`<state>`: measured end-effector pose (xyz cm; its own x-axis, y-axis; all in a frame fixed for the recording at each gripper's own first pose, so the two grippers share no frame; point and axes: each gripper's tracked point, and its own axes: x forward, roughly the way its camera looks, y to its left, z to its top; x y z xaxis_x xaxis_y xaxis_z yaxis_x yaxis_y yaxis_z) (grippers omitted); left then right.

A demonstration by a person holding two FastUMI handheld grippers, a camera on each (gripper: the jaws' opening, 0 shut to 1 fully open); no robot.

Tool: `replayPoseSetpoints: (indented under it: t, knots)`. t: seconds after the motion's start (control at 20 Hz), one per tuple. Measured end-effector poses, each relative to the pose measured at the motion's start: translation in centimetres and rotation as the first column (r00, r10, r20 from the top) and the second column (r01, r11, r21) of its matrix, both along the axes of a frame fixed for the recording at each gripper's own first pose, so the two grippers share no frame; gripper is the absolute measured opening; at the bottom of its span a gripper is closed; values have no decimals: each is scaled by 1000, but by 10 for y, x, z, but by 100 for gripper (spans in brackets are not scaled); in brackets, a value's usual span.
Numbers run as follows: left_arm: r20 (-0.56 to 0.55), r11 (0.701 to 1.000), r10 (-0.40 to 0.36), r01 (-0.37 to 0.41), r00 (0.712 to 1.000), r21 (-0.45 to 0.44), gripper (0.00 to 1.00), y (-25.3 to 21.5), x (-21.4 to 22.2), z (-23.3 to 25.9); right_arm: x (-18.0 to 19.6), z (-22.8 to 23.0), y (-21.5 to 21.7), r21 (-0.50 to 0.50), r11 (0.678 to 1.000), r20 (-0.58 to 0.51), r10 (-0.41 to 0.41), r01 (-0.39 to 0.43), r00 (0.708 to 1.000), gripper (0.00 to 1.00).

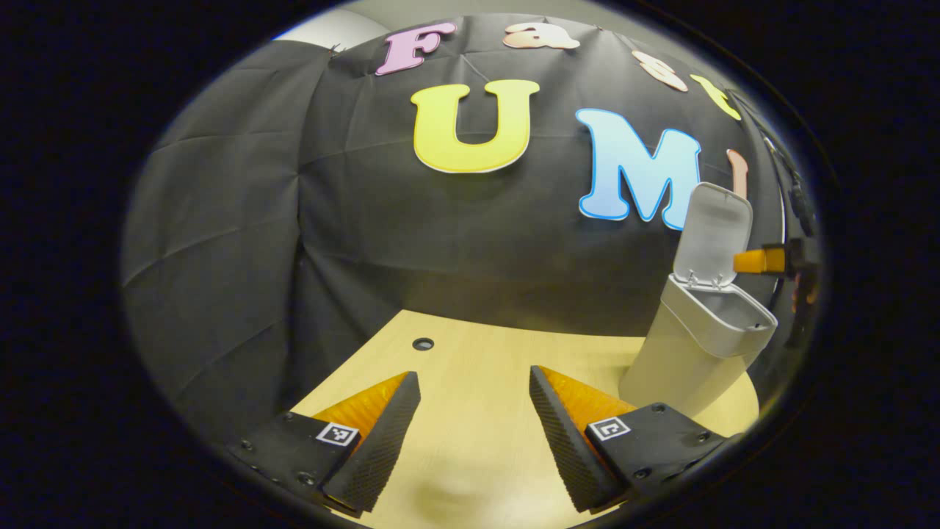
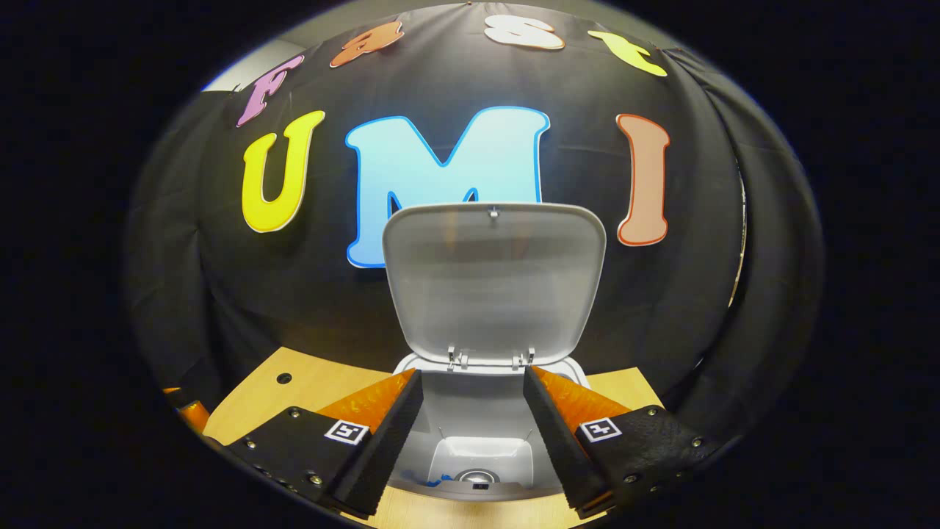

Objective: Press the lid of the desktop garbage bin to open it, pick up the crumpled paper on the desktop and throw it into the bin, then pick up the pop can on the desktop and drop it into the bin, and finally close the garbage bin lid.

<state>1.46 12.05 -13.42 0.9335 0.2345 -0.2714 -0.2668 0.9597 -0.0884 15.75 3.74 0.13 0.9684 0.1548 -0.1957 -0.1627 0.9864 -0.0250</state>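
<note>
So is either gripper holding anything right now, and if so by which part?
Nothing is held. The left gripper is open over the bare table, and the right gripper is open above the open bin, whose lid stands up.

Dim booth, soft overhead light — sharp centre, fisheye bending toward the edges.

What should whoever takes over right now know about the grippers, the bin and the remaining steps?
Left gripper: open, empty, over bare desk.
Right gripper: open, empty, poised above the bin mouth.
Bin stands on the desk with its lid up. A can top shows at the bottom inside; something blue lies beside it. I can't make out the paper in there.
Done, apparently: lid opened, can dropped.
Left: confirm the paper is in, then close the lid.
</note>
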Motion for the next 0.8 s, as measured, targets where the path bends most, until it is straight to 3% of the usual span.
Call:
replayPoseSetpoints:
  t: [0.3, 0.8]
  knots:
    - [-15, 999, -23, 23, 1000, 42, 97, 4, -10, -4, -11, 30, 11, -3, 1000, 42, 22, -22, 999, 88]
    - [-18, 998, -40, 41, 999, 37, 98, 11, -14, -8, 10, 136, 8, -62, 998, 212, 15, -2, 977, 88]
